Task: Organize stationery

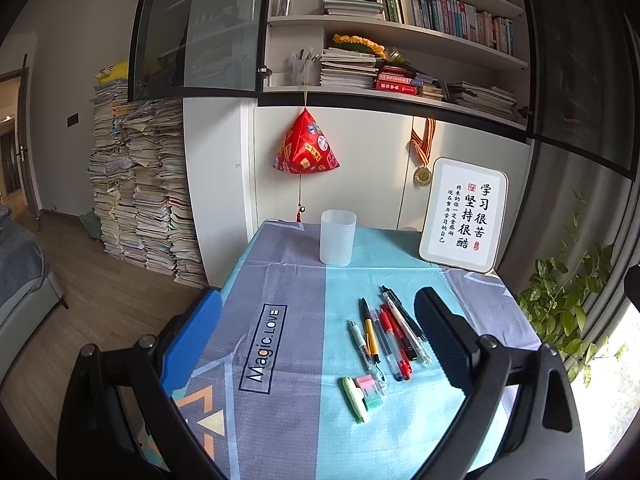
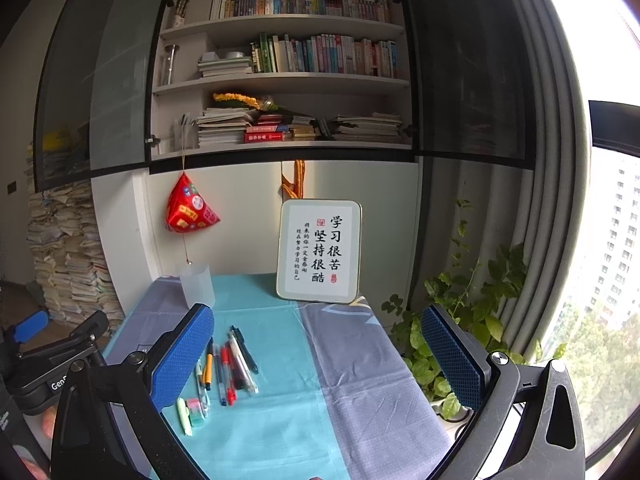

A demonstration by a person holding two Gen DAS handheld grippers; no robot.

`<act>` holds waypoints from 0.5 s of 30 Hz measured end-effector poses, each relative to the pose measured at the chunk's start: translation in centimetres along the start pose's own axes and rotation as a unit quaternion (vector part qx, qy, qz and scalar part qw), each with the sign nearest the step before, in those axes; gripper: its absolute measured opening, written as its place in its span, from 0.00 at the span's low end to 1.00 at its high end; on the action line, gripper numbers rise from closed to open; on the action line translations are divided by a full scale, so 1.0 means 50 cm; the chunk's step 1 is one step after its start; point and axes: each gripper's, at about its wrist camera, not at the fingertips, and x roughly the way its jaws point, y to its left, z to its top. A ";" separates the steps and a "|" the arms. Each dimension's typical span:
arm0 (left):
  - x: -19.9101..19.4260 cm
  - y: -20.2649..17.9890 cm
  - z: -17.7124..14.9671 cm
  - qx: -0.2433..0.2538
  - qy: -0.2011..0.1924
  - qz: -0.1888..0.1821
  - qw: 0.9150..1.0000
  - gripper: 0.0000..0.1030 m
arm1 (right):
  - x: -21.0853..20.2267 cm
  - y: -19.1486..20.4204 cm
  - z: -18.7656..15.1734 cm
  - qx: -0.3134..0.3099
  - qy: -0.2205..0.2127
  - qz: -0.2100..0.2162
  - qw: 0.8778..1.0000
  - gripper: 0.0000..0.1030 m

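Left wrist view: table (image 1: 280,280) covered with a blue-grey and turquoise cloth. Frosted plastic cup (image 1: 338,238) stands upright toward the far edge, empty as far as its translucent wall shows. Framed calligraphy sign (image 1: 464,216) leans against the wall at far right.

Stationery lies loose on the near-right part of the cloth, well apart from the cup. Pens (image 1: 390,332) side by side in a rough fan: pale green pen (image 1: 360,340) at the left, yellow-and-black pen (image 1: 369,330) touching it, then clear and red pens, black ones at the right. Nearer still, a green highlighter (image 1: 355,398) and a pink-and-mint eraser (image 1: 371,390) just beside it.

Left gripper (image 1: 320,320) released, jaws wide apart, nothing between them, hovering over the near end of the table. Right wrist view: right gripper (image 2: 316,344) likewise spread wide and empty, held above the cloth to the right of the pens. The left gripper shows at that view's left edge.

Progress: judged as not started. Nothing is in the cup; every item looks untouched on the cloth. All the pens, the highlighter and probably the eraser are left to move into the cup. First pick likely a pen on the outside of the fan, where the neighbours crowd least.
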 end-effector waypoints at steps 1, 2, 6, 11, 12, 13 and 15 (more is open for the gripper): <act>0.000 0.000 0.000 0.000 0.000 0.000 1.000 0.94 | 0.001 0.000 0.000 0.000 0.000 0.001 1.000 1.00; -0.001 0.000 0.000 0.000 0.000 0.001 1.000 0.94 | 0.001 0.001 -0.001 -0.001 0.000 0.001 1.000 1.00; -0.004 0.000 -0.002 0.001 -0.003 0.001 1.000 0.94 | 0.004 0.005 -0.004 -0.005 0.002 0.006 1.000 1.00; -0.009 -0.004 -0.003 0.005 -0.008 0.003 1.000 0.94 | 0.006 0.010 -0.005 -0.008 0.001 0.007 1.000 1.00; -0.009 -0.004 -0.003 0.005 -0.007 0.003 1.000 0.94 | 0.005 0.009 -0.004 -0.006 0.002 0.008 1.000 1.00; -0.009 -0.004 -0.003 0.006 -0.007 0.002 1.000 0.94 | 0.007 0.010 -0.005 -0.008 0.003 0.009 1.000 1.00; -0.009 -0.007 -0.004 0.008 -0.008 0.003 1.000 0.94 | 0.009 0.017 -0.005 -0.013 0.004 0.007 1.000 1.00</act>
